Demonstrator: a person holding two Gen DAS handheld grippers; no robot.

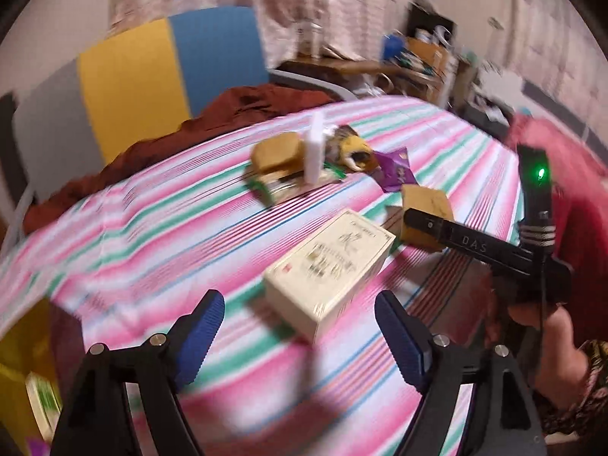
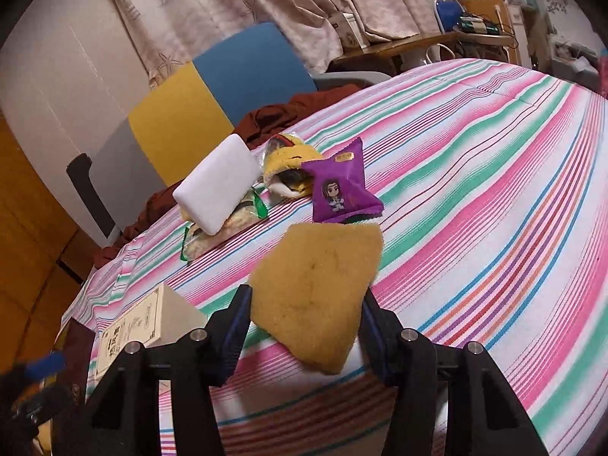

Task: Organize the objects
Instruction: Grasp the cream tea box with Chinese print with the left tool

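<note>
My right gripper [image 2: 304, 326] is shut on a yellow sponge [image 2: 319, 285] and holds it above the striped cloth; the sponge also shows in the left wrist view [image 1: 425, 209] with the right gripper [image 1: 421, 224] on it. My left gripper [image 1: 300, 326] is open and empty, just in front of a cream box [image 1: 330, 269], which also shows at the lower left of the right wrist view [image 2: 152, 323]. Farther off lie a purple snack packet [image 2: 342, 190], a white block [image 2: 216, 182] leaning on a green packet [image 2: 228, 228], and a yellow pouch [image 2: 288, 167].
The striped cloth [image 2: 475, 190] covers a round-looking table. A second yellow sponge [image 1: 277, 152] sits by the white block. A brown cloth [image 1: 247, 102] and a yellow-and-blue chair back [image 1: 171, 64] stand behind. A yellow container [image 1: 22, 361] is at the left edge.
</note>
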